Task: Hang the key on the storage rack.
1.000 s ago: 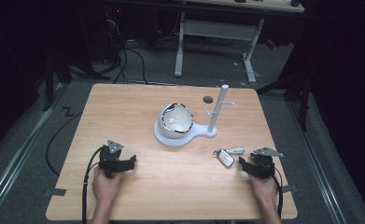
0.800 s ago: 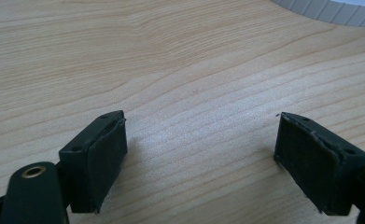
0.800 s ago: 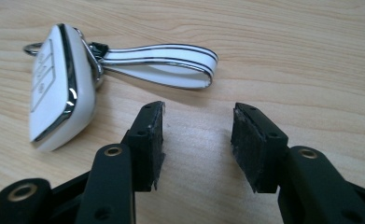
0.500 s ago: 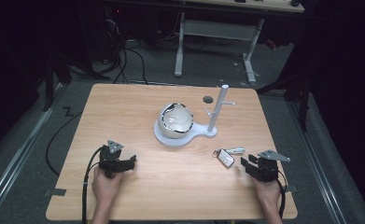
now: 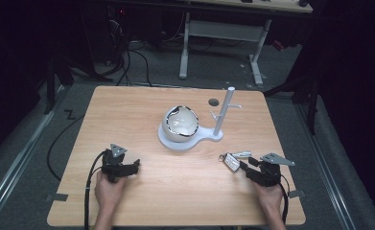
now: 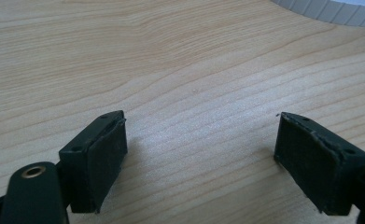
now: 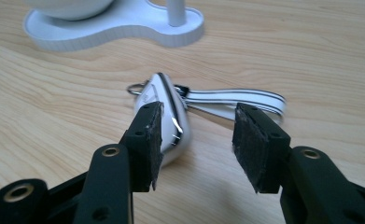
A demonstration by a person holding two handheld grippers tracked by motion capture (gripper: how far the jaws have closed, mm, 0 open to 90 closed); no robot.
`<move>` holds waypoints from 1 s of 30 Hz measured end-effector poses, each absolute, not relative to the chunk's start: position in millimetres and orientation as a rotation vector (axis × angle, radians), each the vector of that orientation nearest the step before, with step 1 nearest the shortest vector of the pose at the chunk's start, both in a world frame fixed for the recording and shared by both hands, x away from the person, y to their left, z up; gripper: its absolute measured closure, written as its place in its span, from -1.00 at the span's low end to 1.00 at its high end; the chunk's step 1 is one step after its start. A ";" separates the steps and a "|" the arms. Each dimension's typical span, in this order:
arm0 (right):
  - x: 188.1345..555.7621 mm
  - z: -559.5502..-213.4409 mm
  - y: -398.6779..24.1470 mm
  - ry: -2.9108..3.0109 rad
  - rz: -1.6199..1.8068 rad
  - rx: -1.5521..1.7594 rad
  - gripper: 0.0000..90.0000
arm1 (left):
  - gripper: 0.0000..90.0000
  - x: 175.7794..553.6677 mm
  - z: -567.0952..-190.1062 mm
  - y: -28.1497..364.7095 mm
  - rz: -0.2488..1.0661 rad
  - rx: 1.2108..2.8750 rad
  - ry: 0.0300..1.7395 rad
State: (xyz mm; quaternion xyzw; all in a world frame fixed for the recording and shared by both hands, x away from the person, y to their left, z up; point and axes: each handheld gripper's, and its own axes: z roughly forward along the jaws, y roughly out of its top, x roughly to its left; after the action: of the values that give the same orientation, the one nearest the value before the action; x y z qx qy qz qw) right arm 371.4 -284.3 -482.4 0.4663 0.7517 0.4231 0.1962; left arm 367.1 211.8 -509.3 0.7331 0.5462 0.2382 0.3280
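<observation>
High view: on a wooden table [image 5: 127, 115], the left gripper [image 5: 120, 165] rests at the near left, jaws spread wide over bare wood, holding nothing. At centre stands a white base [image 5: 175, 142] carrying a white ball [image 5: 180, 122] and a post [image 5: 222, 111]. Near right, the right gripper [image 5: 246, 167], jaws partly apart, straddles a white key fob [image 7: 171, 116] with a striped strap [image 7: 238, 98], not clamped.

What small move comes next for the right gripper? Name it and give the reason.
Probably ease the right gripper forward a little and shift it toward the key fob, then close. Its jaws stand open with the fob lying beside the left one rather than centred in the gap, and the striped strap lies just beyond.
</observation>
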 end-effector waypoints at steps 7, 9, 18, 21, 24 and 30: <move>375.5 -481.8 -267.8 2.154 1.156 1.249 0.16 | -0.61 367.0 -509.3 211.8 0.623 1.919 1.430; 378.9 -483.0 -264.4 2.157 1.159 1.252 0.17 | -0.61 367.1 -509.3 211.8 0.623 1.919 1.430; 392.2 -494.6 -254.6 2.191 1.133 1.299 0.18 | -0.61 367.0 -509.3 211.8 0.624 1.919 1.430; 393.3 -495.8 -254.2 2.192 1.140 1.311 0.18 | -0.61 367.0 -509.3 211.7 0.624 1.919 1.430; 394.7 -496.9 -253.9 2.204 1.135 1.310 0.18 | -0.61 367.0 -509.3 211.8 0.624 1.919 1.430; 397.1 -500.0 -252.8 2.203 1.173 1.329 0.18 | -0.61 366.9 -509.3 211.7 0.624 1.919 1.430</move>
State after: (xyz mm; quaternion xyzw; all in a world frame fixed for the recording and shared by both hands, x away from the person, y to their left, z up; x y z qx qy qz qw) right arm 397.1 -252.8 -500.0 0.4643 0.7696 0.4096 0.1563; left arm 366.9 211.7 -509.3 0.7331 0.5463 0.2383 0.3278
